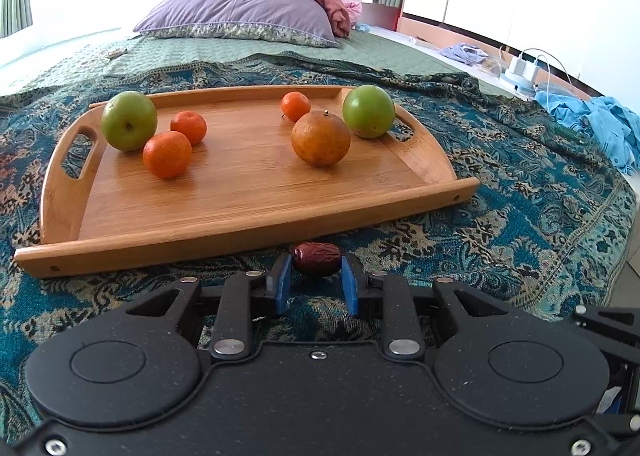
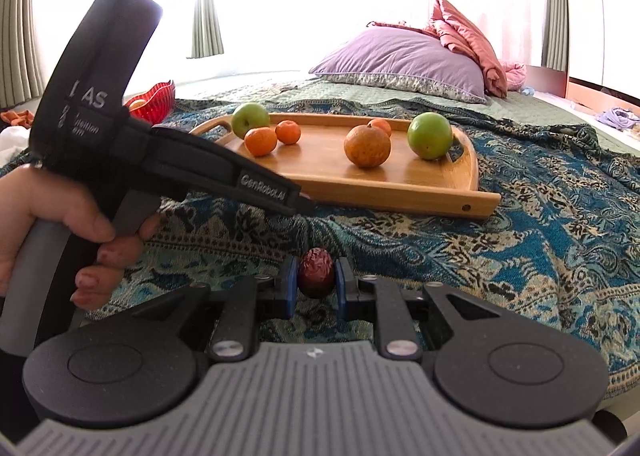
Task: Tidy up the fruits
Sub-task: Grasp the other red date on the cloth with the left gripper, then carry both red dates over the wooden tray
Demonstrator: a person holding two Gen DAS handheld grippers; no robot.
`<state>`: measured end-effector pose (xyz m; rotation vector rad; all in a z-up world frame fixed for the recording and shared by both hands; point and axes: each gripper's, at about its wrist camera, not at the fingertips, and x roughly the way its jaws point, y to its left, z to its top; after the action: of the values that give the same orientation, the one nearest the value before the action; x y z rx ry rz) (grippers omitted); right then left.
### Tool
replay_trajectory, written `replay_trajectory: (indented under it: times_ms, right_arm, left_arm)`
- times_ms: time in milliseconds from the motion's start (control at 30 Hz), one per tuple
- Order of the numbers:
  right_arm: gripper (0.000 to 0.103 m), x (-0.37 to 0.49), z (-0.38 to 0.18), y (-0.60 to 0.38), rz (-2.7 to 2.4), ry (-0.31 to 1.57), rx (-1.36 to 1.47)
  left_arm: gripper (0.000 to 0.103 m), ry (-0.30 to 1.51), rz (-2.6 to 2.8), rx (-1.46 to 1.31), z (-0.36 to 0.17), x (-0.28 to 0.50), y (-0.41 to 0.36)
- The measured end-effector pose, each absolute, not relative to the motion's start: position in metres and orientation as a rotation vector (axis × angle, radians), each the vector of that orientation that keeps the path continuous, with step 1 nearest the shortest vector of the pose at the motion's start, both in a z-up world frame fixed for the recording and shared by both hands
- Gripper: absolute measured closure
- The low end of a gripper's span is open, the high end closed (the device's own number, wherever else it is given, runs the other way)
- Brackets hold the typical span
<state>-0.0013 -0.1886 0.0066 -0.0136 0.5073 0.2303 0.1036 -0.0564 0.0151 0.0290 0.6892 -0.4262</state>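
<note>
Left hand-held gripper [image 1: 316, 276] and right hand-held gripper [image 2: 316, 283] each clench a wrinkled dark-red date, one [image 1: 317, 258] crosswise, one [image 2: 316, 272] upright, above the patterned teal bedspread [image 1: 520, 191]; ahead lies the fruit-laden bamboo tray [image 1: 256, 211].

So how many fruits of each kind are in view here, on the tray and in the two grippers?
Green apples: 2, on the wooden tray
Small mandarins: 3, on the tray
Large brownish orange: 1, on the tray
Red dates: 2, one in the left gripper, one in the right gripper
Total: 8
</note>
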Motion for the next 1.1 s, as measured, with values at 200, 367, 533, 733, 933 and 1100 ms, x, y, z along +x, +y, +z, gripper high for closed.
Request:
replay_trajectory:
  times_ms: [200, 367, 533, 733, 933, 1100]
  right_arm:
    - [0.079, 0.0, 0.01, -0.191, 0.218, 0.494, -0.006]
    - [0.079, 0.001, 0.011, -0.192, 0.211, 0.487, -0.007]
    - [0.079, 0.001, 0.012, -0.192, 0.202, 0.479, -0.005]
    - [0.079, 0.001, 0.014, -0.193, 0.198, 0.472, -0.006]
    - [0.076, -0.006, 0.01, -0.192, 0.21, 0.488, -0.029]
    - [0.071, -0.012, 0.006, -0.195, 0.184, 0.488, -0.041]
  left_arm:
    - [0.078, 0.672, -0.423, 0.031, 0.017, 0.095, -0.054]
    - [0.078, 0.666, -0.416, 0.026, 0.017, 0.091, -0.051]
    - [0.078, 0.654, -0.408, 0.024, 0.019, 0.088, -0.048]
    - [0.078, 0.645, -0.398, 0.02, 0.022, 0.084, -0.045]
    - [0.077, 0.635, -0.393, 0.014, 0.024, 0.074, -0.039]
    - [0.077, 0.614, -0.397, 0.015, 0.03, 0.058, -0.035]
